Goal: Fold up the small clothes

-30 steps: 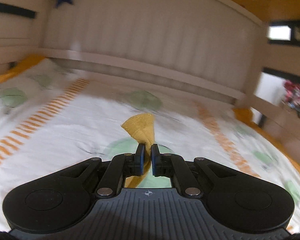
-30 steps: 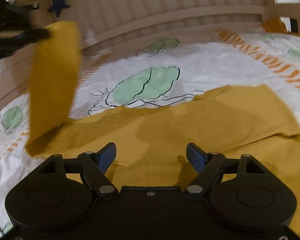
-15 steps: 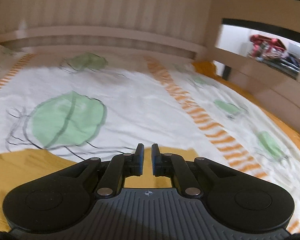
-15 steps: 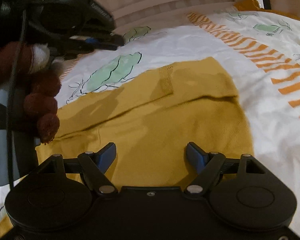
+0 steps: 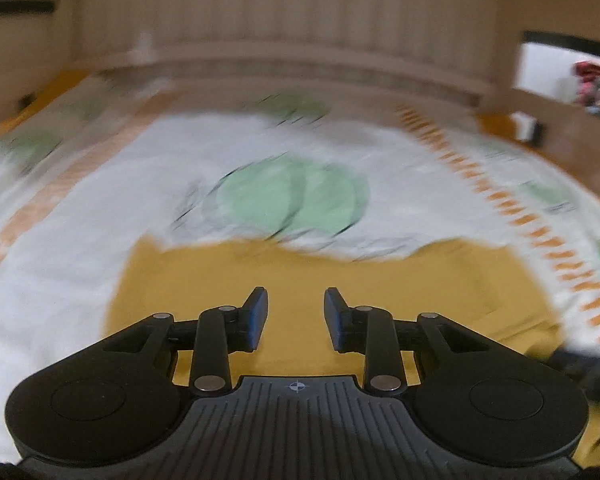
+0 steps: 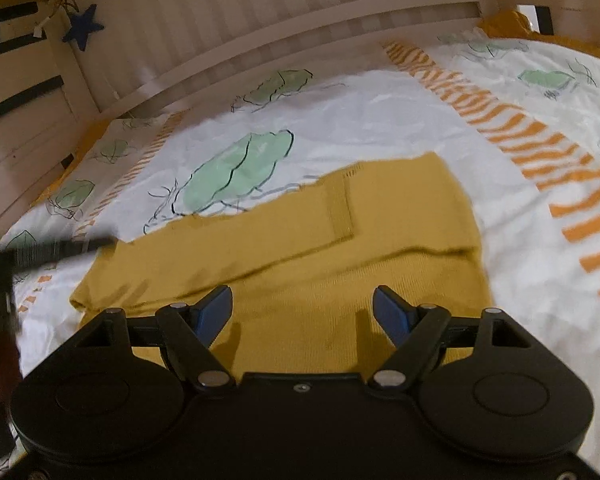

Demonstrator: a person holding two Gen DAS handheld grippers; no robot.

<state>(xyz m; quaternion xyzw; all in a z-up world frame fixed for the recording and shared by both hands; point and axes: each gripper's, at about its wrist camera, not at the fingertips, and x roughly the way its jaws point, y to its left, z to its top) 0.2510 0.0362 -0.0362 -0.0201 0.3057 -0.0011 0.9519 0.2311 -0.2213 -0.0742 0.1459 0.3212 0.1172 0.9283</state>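
The left gripper (image 5: 296, 314) is seen over the yellow garment (image 6: 380, 216), fingers opening, nothing between them. The garment is spread on the bed (image 6: 380, 120), one sleeve (image 6: 228, 240) folded across. The right gripper (image 6: 302, 312) is held wide, empty.

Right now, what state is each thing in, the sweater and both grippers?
Sweater: flat on the bed, one sleeve folded across the body.
Left gripper: jaws opening, nothing between them.
Right gripper: open, empty, over the sweater.
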